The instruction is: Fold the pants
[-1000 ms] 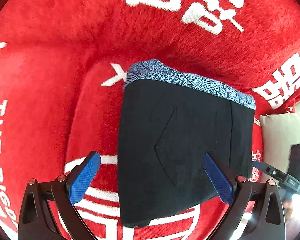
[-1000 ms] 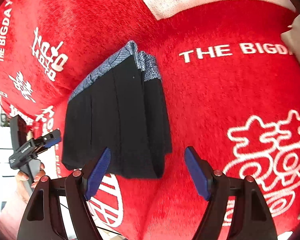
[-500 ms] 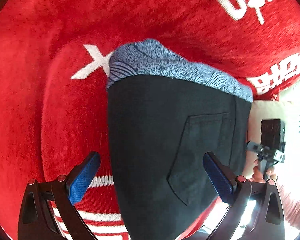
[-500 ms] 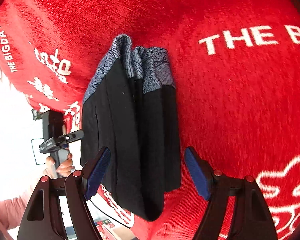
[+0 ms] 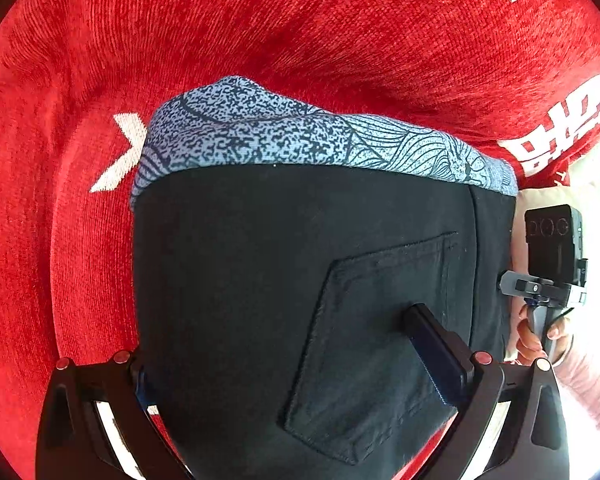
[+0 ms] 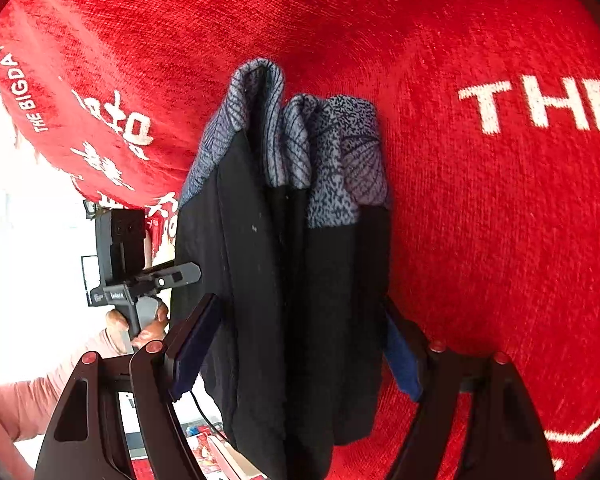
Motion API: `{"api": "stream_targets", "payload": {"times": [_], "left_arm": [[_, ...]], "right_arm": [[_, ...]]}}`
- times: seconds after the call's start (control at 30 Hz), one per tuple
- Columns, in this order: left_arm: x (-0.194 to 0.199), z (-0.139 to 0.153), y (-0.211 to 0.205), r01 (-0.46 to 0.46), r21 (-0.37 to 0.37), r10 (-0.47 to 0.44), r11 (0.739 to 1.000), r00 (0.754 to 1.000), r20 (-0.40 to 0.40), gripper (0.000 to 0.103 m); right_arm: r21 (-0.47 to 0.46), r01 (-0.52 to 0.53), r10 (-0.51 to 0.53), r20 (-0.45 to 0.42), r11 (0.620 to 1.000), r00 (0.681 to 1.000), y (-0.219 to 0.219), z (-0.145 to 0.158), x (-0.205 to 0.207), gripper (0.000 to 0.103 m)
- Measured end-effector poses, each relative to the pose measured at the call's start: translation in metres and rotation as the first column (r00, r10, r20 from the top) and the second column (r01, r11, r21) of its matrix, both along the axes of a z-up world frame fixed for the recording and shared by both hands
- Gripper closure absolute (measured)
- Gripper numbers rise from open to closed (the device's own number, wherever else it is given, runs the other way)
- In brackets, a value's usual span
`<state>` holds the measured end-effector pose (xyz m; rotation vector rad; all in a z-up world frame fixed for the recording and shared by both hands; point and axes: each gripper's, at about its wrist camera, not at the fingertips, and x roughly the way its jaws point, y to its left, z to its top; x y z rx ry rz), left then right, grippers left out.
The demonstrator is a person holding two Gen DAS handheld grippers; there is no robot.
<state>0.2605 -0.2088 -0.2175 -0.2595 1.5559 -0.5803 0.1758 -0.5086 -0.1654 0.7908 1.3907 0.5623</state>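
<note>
**Folded pants on red blanket, both grippers straddling the stack**

Left wrist view:
- Folded black pants [image 5: 260,280] lying flat on red blanket [image 5: 260,40] with white printed lettering.
- Blue-grey patterned waistband [image 5: 320,140] along far edge of stack; back pocket [image 5: 380,340] facing up, nearer right side.
- Left gripper [image 5: 288,364] spread wide across near end of stack. Right finger [image 5: 436,352] resting above pocket area, dark pad visible; left finger mostly hidden behind left edge of fabric. Whether pads press the cloth: cannot tell from this view; no pinch visible.
- At right margin, right gripper's body [image 5: 552,256] seen from front, held by a hand [image 5: 540,336] in a pinkish sleeve.

Right wrist view:
- Same pants [image 6: 292,300] seen edge-on, several folded layers stacked, patterned waistband [image 6: 300,140] at far end, lying on blanket [image 6: 480,220] near its edge.
- Right gripper [image 6: 296,348] spread wide, one finger [image 6: 192,348] left of stack, other [image 6: 400,360] right of it, blue pad showing. Stack between fingers, left pad clear of cloth; right pad just beside or touching fabric edge, not resolvable. No grip evident.
- Left gripper's body [image 6: 128,256] at left, held in a hand [image 6: 140,324], pinkish sleeve below.
</note>
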Motion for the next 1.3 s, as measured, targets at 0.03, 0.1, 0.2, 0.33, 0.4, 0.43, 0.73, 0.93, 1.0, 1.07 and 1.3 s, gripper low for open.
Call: {"api": "stream_targets", "payload": {"times": [0.03,0.1,0.2,0.33,0.4,0.43,0.73,0.93,1.0,1.07,1.3], "left_arm": [[-0.001,0.001,0.001,-0.005,0.006,0.005,1.0,1.0,0.004,0.0],[-0.004,0.003,0.0,-0.018,0.016,0.018,1.0,1.0,0.015,0.004],[-0.009,0.011,-0.001,-0.023,0.033,0.021,0.999,0.998,0.057,0.013],[-0.016,0.024,0.004,-0.046,0.047,0.041,0.998,0.994,0.104,0.031],[-0.018,0.031,0.01,-0.069,0.037,0.064,0.997,0.991,0.116,0.038],[-0.02,0.035,0.013,-0.079,0.032,0.074,0.996,0.99,0.122,0.04],[-0.04,0.071,0.021,-0.091,0.025,0.086,0.996,0.986,0.141,0.045],[-0.076,0.106,0.028,-0.103,0.035,0.096,0.994,0.983,0.158,0.045],[-0.091,0.113,0.035,-0.105,0.024,0.1,0.994,0.983,0.156,0.045],[-0.106,0.115,0.042,-0.106,0.014,0.103,0.994,0.984,0.142,0.045],[-0.153,0.102,0.044,-0.054,0.045,0.048,0.998,0.989,0.138,0.045]], "right_arm": [[-0.006,0.0,0.0,-0.005,1.0,1.0,0.002,0.0,0.001,0.023],[-0.029,0.01,-0.011,-0.026,1.0,1.0,0.004,-0.001,0.003,0.025],[-0.063,0.03,-0.033,-0.048,0.998,0.998,0.004,0.001,0.002,0.033],[-0.053,0.052,-0.054,-0.043,0.997,0.998,0.004,0.013,-0.003,0.057],[-0.041,0.059,-0.061,-0.04,0.997,0.997,0.008,0.02,-0.005,0.06],[-0.039,0.061,-0.063,-0.04,0.997,0.997,0.007,0.022,-0.006,0.061],[0.006,0.064,-0.064,-0.057,0.998,0.996,0.0,0.048,-0.024,0.062],[0.036,0.043,-0.041,-0.051,0.998,0.998,0.005,0.076,-0.053,0.062],[0.03,0.031,-0.03,-0.04,0.999,0.999,0.011,0.088,-0.067,0.062],[0.027,0.036,-0.035,-0.032,0.999,0.999,0.017,0.096,-0.086,0.062],[0.015,0.108,-0.107,-0.045,0.994,0.993,0.039,0.086,-0.152,0.062]]}}
